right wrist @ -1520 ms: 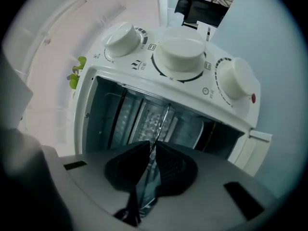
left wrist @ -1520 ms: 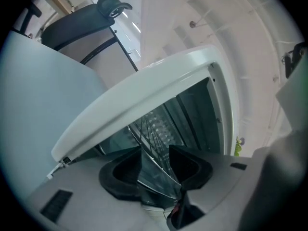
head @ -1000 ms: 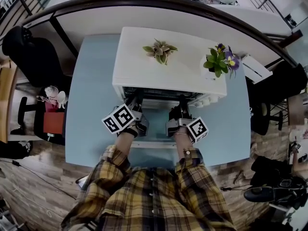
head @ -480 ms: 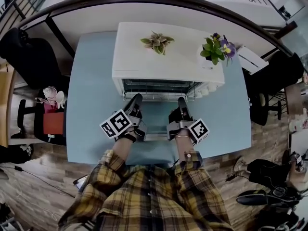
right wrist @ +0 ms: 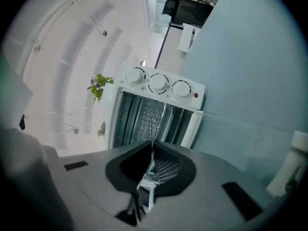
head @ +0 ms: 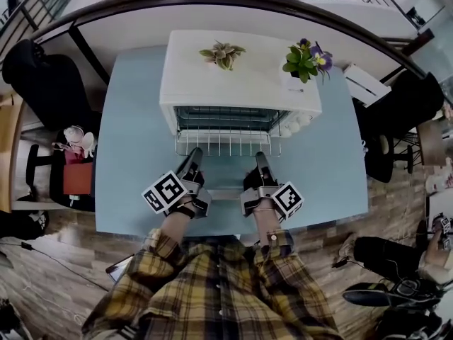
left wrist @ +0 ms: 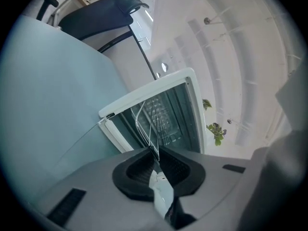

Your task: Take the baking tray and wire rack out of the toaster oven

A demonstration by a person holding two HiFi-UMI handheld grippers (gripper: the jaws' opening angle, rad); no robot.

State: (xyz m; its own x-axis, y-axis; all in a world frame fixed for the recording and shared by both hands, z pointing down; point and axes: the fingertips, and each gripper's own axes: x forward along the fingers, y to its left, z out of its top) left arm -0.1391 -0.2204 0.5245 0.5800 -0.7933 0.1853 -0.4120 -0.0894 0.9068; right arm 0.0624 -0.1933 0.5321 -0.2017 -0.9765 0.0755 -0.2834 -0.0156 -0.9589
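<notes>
The wire rack [head: 228,144] is sticking partway out of the front of the white toaster oven [head: 241,83], its front bars hanging over the open glass door [head: 226,174], which is lying flat toward me on the pale blue table [head: 134,154]. I'm holding the rack by its front edge with both tools. The left gripper [head: 192,154] is biting the left end of that edge and the right gripper [head: 260,158] the right end, with the two marker cubes [head: 164,192] [head: 287,199] sitting nearest my plaid sleeves. In the left gripper view, the left gripper [left wrist: 156,155] is closing its dark pads down to a narrow pinch on a thin wire of the rack [left wrist: 153,129], which is running edge-on from the pads back into the oven [left wrist: 144,96]. In the right gripper view, the right gripper [right wrist: 150,150] is clamping nearly shut on the rack's wire [right wrist: 159,123] in the same way, and I'm looking straight at the oven's three knobs [right wrist: 158,83] beside the open cavity. Two small potted plants [head: 222,54] [head: 304,57] are standing on the oven's top, well apart from each other
</notes>
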